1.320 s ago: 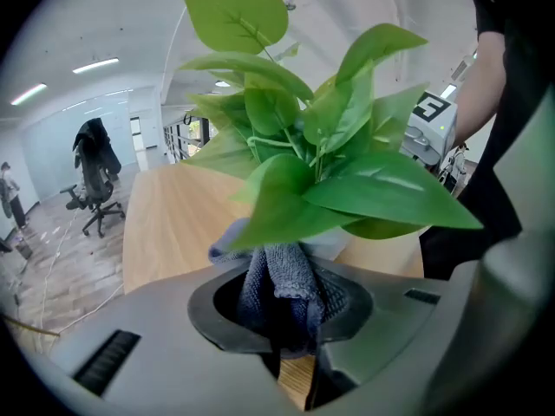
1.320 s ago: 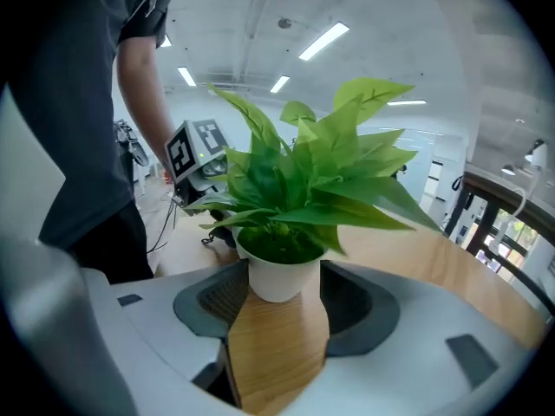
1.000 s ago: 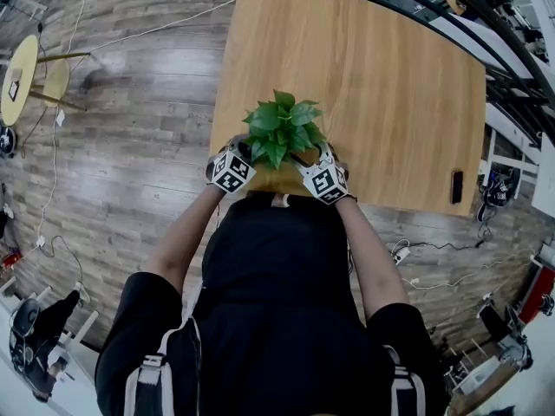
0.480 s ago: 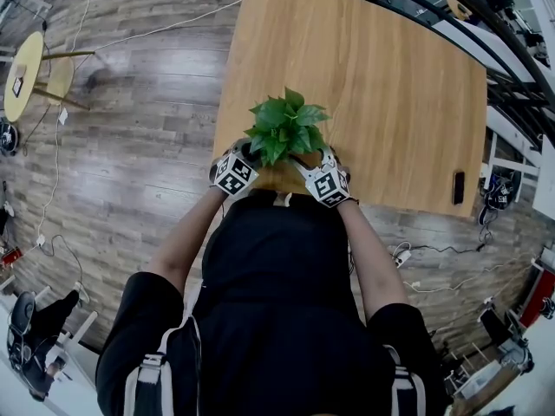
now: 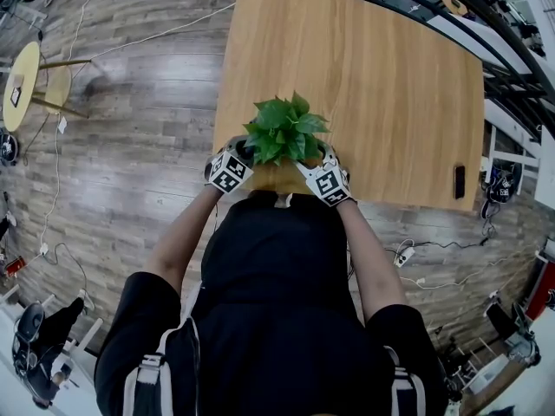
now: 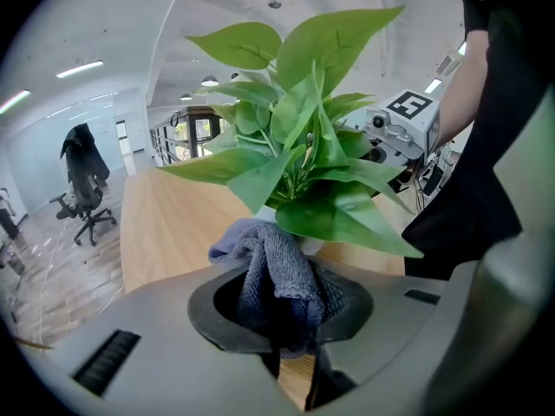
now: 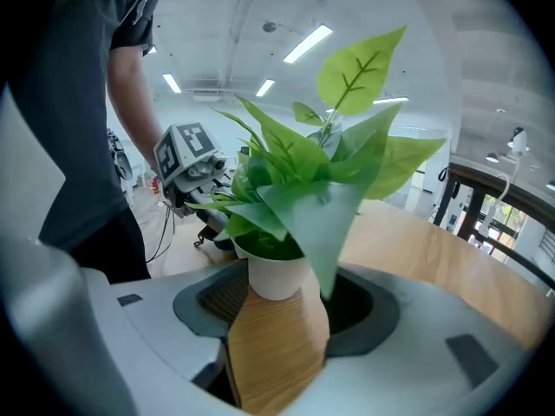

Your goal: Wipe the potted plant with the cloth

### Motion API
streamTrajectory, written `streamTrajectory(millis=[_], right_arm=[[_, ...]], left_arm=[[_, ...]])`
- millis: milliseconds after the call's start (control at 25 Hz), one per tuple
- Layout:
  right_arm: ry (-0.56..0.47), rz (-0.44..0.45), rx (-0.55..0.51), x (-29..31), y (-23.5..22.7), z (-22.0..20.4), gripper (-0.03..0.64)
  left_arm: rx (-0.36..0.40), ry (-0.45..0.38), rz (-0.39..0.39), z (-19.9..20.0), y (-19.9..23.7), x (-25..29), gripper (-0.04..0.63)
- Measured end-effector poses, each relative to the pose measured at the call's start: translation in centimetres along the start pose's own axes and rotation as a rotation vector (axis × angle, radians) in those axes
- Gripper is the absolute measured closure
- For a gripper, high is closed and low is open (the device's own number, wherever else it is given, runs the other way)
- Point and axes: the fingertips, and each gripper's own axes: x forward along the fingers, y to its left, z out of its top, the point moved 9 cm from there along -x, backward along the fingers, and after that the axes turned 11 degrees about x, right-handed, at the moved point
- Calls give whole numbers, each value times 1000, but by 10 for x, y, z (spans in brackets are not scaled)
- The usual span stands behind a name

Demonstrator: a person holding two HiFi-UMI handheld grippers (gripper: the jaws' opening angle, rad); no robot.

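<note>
Plant: green leafy plant in white round pot (image 5: 282, 130), near edge of light wooden table (image 5: 390, 85).
Left gripper (image 5: 244, 152): clamped on bunched blue-grey cloth (image 6: 277, 267).
Right gripper (image 5: 317, 154): jaws apart, pot between.

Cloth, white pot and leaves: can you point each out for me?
cloth (image 6: 276, 271), left gripper view, its bunched middle fold.
white pot (image 7: 276, 277), right gripper view, its front wall.
leaves (image 5: 282, 130), head view, centre of the foliage.

Cloth (image 6: 279, 271) in gripper (image 6: 286, 319), beside plant (image 6: 303, 159)
</note>
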Motion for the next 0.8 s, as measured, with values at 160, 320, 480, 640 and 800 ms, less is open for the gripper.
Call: streamTrajectory(millis=[160,320,480,640,800], right_arm=[[-12,43,14,8,4,5,374],[-11,34,50,9,6,1,374],[4,9,44,9,7,2,374],[13,-7,38,9,7,2,374],[-4,-1,42,10,12,2,374]], left_arm=[[-5,-3,0,1,0,0,482],[14,2,-11,3,-5,-1,482],[21,-8,-28,4,-17,-3,482],[4,-23,-36,3,-29,-4,482],[-24,-35,-18,0,-30,-3,482]])
